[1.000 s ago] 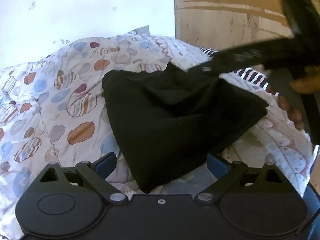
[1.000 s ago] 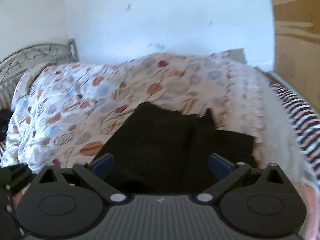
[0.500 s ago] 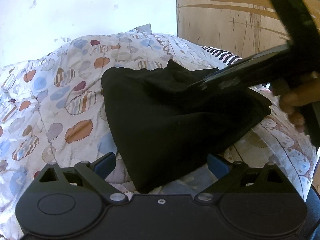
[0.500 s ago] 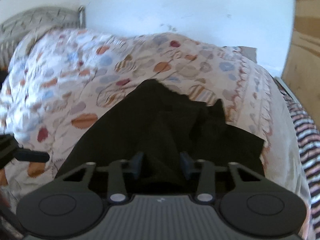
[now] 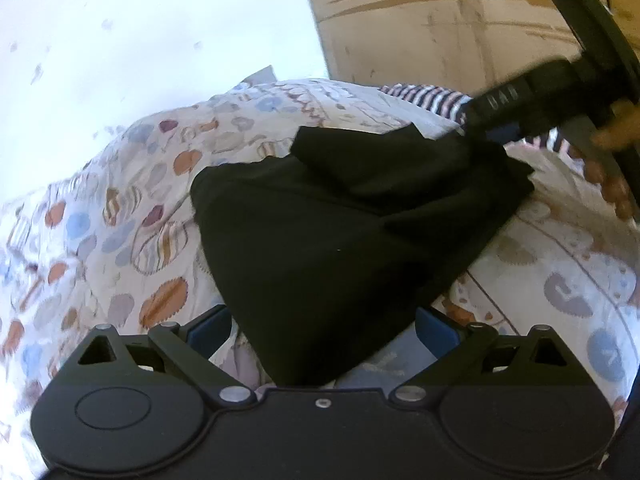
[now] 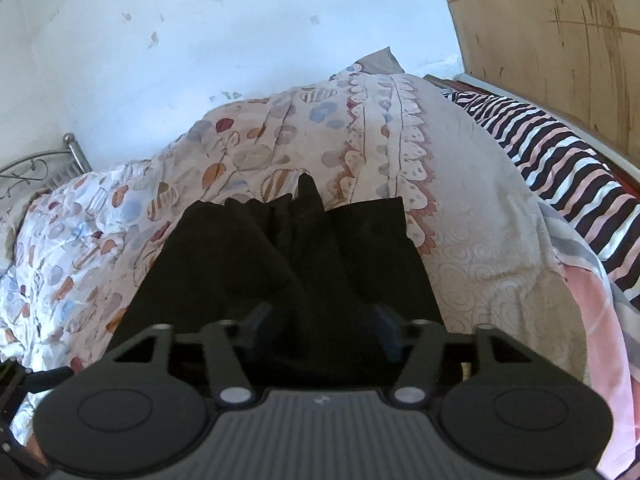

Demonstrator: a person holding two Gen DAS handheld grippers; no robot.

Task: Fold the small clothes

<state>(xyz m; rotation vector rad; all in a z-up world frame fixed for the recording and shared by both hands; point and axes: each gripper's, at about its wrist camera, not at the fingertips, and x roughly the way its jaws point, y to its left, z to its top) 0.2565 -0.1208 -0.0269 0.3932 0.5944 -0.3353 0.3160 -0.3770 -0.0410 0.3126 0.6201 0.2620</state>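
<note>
Hand-held gripper, right [image 6: 322, 320]: standing partly open, having just been opening its jaws, straddling a raised ridge of the black, soft-knit small garment [image 6: 280, 264] without visibly pinching it. Hand-held gripper, left [image 5: 322, 328]: gaping wide, hovering over the near pointed corner of the same garment, gripping nothing.

Progress: lying roughly gathered on the bed's pale quilt printed with orange, blue and striped ovals [image 5: 120, 220]. Showing one flap already turned over along the far edge in the left wrist view, yet bunching into loose pleats down the middle in the right wrist view. Judging by that, sitting in the early or middle part of the fold, and needing the ridge smoothed, the edges squared and probably one more fold-over. Showing no other small clothes in either view, so leaving the rest of the job impossible to judge.

Surroundings: bordering the quilt on the right, a black, white and pink striped blanket [image 6: 560, 168]. Rising behind it, a scuffed light-brown wooden panel [image 6: 560, 40]. Backing the bed, a white wall with chipped spots [image 5: 140, 40]. Peeking in at far left, a curled grey metal bedhead [image 6: 36, 168].

Obstructions: blocking nothing directly, though probably yielding under pressure (soft, lumpy quilt) and making crisp creases harder. Crossing the upper right of the left wrist view, blurred, the right hand-held gripper with the person's fingers [image 5: 614, 194] around its handle, reaching in over the garment's far side.
</note>
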